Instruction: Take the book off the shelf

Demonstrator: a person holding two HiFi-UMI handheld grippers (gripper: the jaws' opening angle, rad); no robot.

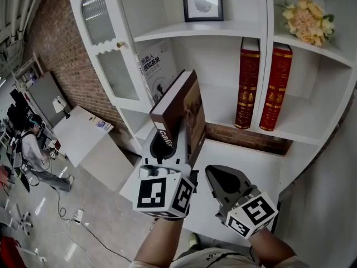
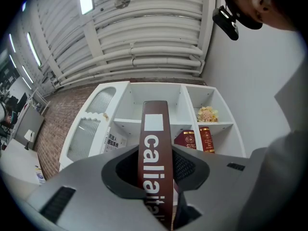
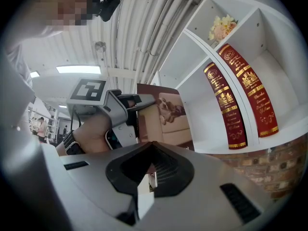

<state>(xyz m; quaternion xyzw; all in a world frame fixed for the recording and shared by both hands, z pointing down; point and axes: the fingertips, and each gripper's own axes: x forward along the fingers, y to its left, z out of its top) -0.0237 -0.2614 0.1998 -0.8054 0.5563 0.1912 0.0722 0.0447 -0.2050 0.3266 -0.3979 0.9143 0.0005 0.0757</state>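
My left gripper is shut on the lower end of a brown book, held tilted in front of the white shelf and off its boards. In the left gripper view the book's spine, with large white letters, runs up between the pads of the left gripper. My right gripper hovers just right of the book over the lower shelf board, shut with nothing in it. In the right gripper view the tips of the right gripper meet, with the book's cover beyond them.
Two red books stand upright in the middle compartment. A white book with Chinese print leans at the left. A framed picture and flowers sit higher up. The cabinet door stands open. A person sits far left.
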